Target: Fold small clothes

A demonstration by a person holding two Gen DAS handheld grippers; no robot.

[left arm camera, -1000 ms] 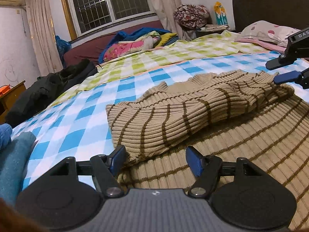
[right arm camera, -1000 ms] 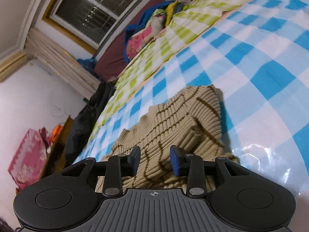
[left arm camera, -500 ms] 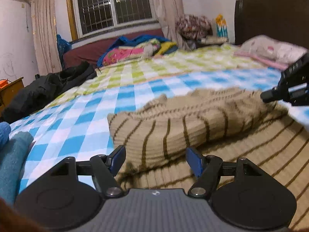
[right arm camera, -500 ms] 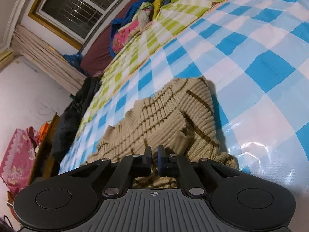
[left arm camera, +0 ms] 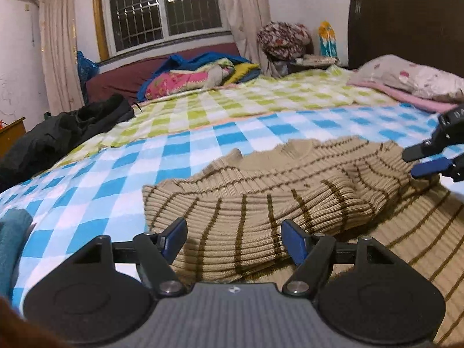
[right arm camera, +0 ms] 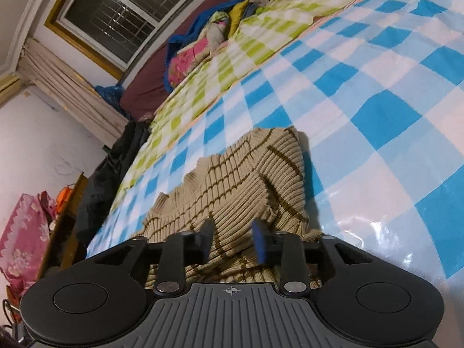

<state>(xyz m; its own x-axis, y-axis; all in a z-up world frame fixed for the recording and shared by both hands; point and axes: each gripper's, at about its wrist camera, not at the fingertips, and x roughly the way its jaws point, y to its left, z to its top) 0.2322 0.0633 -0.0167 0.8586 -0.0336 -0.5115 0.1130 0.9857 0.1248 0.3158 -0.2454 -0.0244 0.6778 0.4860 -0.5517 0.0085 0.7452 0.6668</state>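
A beige ribbed sweater (left arm camera: 261, 203) with brown stripes lies partly folded on the blue checked sheet (left arm camera: 116, 179). My left gripper (left arm camera: 233, 229) hovers at the sweater's near left fold. Its jaws are opening, the folded sleeve lies between them, and the pads do not press it. The right gripper (right arm camera: 232, 227) sits over the sweater (right arm camera: 232, 179) at its right edge, jaws opening and pads apart from the knit below them. In the left wrist view the right gripper (left arm camera: 426, 162) shows at the far right, just above the sweater's shoulder.
A black jacket (left arm camera: 58, 133) lies at the bed's left edge. Teal cloth (left arm camera: 11, 246) sits near left. A spotted pillow (left arm camera: 411, 78) and dark headboard (left arm camera: 406, 29) stand back right. Heaped colourful bedding (left arm camera: 197, 75) lies under the window. A pink bag (right arm camera: 23, 240) is beside the bed.
The right gripper closed its jaws half a second ago and has spread them again. The left gripper shifted a little over the sweater, jaws staying wide. The sweater's right fold has settled lower.
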